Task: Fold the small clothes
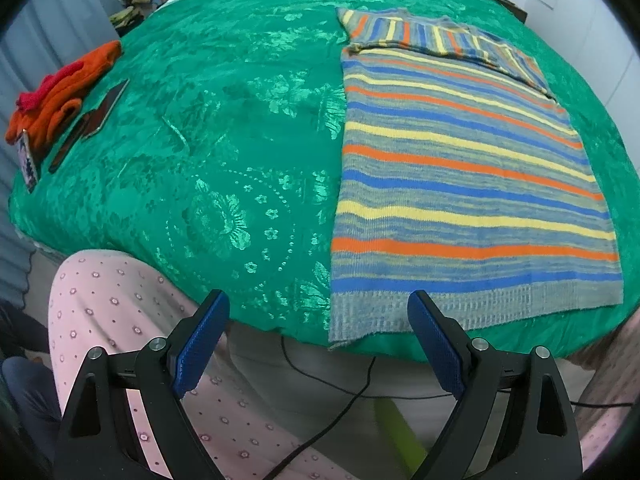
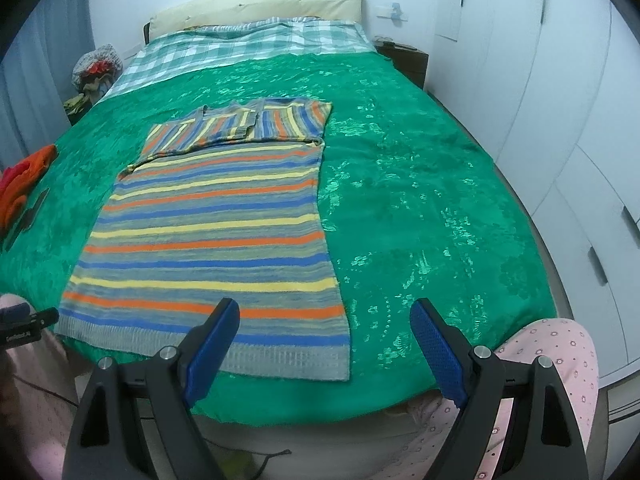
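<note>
A striped knit sweater [image 1: 460, 184] in grey, blue, yellow and orange lies flat on the green bedspread [image 1: 224, 168], its sleeves folded across the top. Its ribbed hem is near the bed's front edge. It also shows in the right wrist view [image 2: 216, 232]. My left gripper [image 1: 318, 308] is open and empty, held just off the bed's front edge beside the hem's left corner. My right gripper [image 2: 324, 316] is open and empty, above the front edge near the hem's right corner. The left gripper's tip [image 2: 24, 320] shows at the right wrist view's left edge.
An orange and red garment [image 1: 56, 96] lies at the bed's left edge with two dark phones [image 1: 104, 108] and a patterned card [image 1: 28, 160]. A black cable [image 1: 340, 420] runs on the floor. White wardrobe doors [image 2: 560, 120] stand right of the bed. My pink-trousered legs [image 1: 132, 340] are at the bed's foot.
</note>
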Demonstrator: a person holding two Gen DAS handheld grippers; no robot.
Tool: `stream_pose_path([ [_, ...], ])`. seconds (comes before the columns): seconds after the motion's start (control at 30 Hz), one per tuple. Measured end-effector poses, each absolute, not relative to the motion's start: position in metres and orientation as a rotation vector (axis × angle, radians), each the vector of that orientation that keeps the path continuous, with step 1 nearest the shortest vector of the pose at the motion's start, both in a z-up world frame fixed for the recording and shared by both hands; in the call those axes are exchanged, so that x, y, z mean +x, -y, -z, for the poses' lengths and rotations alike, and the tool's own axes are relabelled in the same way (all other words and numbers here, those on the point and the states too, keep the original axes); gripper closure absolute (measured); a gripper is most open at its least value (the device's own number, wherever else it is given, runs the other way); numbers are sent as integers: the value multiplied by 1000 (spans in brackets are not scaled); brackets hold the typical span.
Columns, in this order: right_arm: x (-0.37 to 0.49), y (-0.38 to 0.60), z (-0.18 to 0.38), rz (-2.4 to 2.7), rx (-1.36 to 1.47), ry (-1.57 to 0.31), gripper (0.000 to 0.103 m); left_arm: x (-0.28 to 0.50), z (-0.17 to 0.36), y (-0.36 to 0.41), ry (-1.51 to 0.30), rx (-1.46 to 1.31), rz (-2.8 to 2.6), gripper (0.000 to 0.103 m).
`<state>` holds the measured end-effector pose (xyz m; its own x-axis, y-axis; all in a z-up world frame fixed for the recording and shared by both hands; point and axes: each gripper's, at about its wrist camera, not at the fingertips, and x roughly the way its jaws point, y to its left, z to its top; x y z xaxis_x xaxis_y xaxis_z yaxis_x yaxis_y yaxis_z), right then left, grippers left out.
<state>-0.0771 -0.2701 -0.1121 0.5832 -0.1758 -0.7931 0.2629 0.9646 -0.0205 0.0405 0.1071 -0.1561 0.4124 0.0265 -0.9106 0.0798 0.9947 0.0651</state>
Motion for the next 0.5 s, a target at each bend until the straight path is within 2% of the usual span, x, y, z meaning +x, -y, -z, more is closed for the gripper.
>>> stream_pose_path([
  [0.5,-77,269,114,258,100,-919,17,41,159,-108,-1155,103,26,11],
])
